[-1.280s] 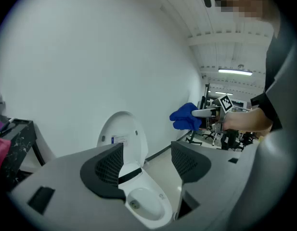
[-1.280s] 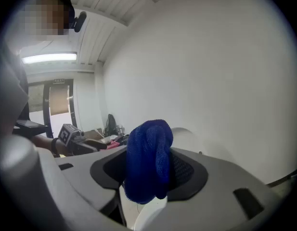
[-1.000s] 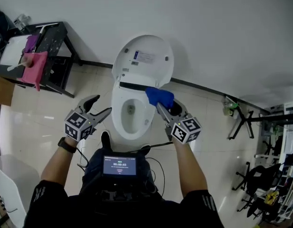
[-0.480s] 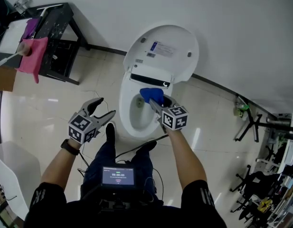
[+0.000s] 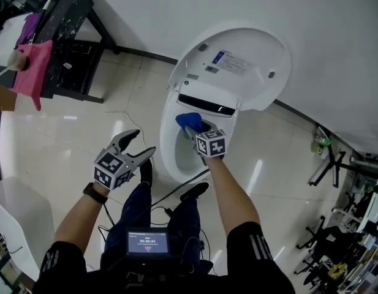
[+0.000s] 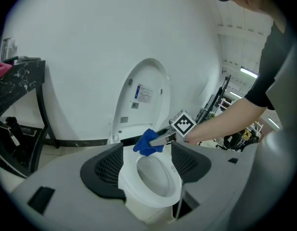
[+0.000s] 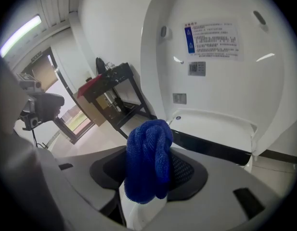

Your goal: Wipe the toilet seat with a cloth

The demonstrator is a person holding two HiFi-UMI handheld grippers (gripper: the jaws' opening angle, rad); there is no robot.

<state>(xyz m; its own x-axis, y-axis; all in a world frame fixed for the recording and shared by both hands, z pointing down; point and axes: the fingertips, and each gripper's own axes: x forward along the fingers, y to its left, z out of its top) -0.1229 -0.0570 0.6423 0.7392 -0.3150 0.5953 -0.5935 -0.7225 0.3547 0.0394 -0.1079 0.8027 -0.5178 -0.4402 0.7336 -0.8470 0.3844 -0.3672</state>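
The white toilet has its lid (image 5: 238, 63) raised against the wall, and the seat rim (image 5: 169, 138) rings the bowl. My right gripper (image 5: 193, 127) is shut on a bunched blue cloth (image 5: 189, 120), held over the back of the bowl just below the hinge. In the right gripper view the blue cloth (image 7: 149, 159) hangs between the jaws in front of the lid (image 7: 220, 66). My left gripper (image 5: 138, 147) stands open and empty to the left of the bowl. From the left gripper view I see the cloth (image 6: 147, 142) above the seat rim (image 6: 153, 191).
A black table (image 5: 66, 38) with a pink cloth (image 5: 30, 69) draped on it stands at the back left. A cable (image 5: 176, 188) runs over the tiled floor by the toilet base. Stands and chairs (image 5: 342, 250) crowd the right side. The person's legs (image 5: 158, 207) are near the bowl.
The right gripper carried the blue cloth from the seat's right rear toward the middle back of the bowl. The left gripper stayed open beside the bowl. The head view moved closer.
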